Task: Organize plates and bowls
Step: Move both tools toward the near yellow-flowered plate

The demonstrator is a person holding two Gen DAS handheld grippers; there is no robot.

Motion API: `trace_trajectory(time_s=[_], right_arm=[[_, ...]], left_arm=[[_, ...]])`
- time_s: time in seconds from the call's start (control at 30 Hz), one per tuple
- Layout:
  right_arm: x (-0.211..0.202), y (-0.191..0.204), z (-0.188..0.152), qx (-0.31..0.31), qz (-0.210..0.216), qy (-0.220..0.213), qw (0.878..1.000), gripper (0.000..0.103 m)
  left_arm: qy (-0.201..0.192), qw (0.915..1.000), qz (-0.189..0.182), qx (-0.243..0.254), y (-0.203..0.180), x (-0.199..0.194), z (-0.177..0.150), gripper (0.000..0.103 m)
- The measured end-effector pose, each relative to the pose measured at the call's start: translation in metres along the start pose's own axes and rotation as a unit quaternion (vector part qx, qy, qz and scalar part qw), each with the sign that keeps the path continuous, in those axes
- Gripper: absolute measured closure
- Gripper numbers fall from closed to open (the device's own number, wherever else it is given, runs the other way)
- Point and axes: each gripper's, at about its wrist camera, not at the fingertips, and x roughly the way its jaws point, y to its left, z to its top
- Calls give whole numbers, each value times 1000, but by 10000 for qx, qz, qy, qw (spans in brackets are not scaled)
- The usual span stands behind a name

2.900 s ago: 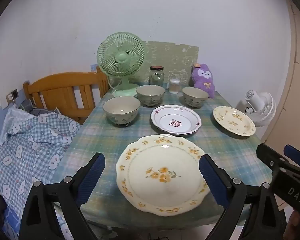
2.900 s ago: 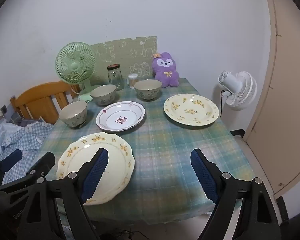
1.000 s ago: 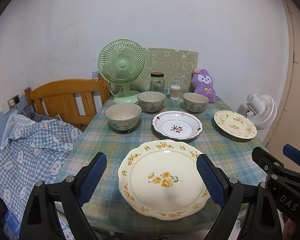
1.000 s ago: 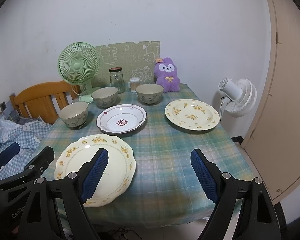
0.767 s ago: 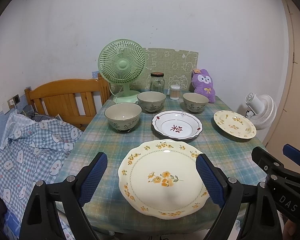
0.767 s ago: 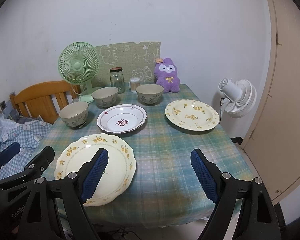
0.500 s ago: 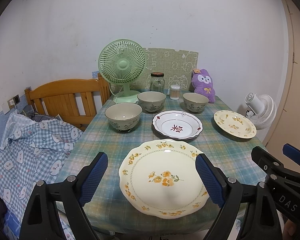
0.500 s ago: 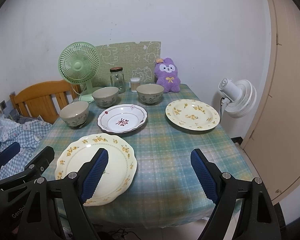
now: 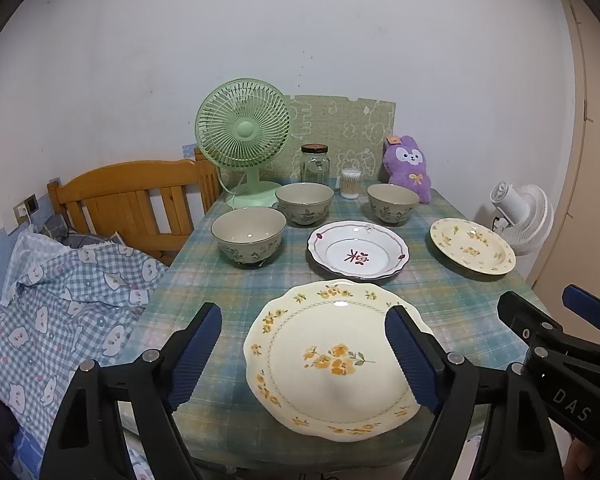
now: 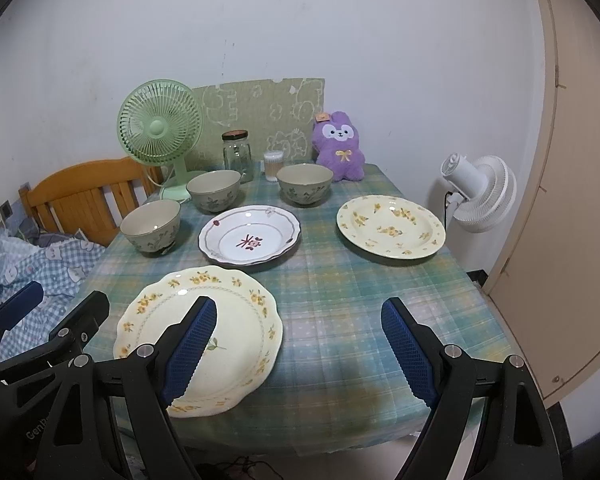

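Almost nothing has changed in the last second: the left gripper (image 9: 304, 354) and right gripper (image 10: 298, 354) still hover wide and empty at the table's near edge, the nearest yellow-flowered plate (image 9: 332, 360) untouched below, so organizing seems unstarted.

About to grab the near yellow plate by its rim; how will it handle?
The near plate looks glazed, with a highlight on it, so the left gripper fingers may slip. It is probably rigid, breakable ceramic. It lies flat on the tablecloth, near the front edge, so getting a finger under the low scalloped rim may be awkward.
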Motion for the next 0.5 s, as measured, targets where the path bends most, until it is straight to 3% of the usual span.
trace_trajectory(time_s=[0.5], right_arm=[[27, 15, 12, -81, 16, 509, 9987, 16]], left_arm=[[366, 9993, -21, 1, 7, 20, 2, 26]])
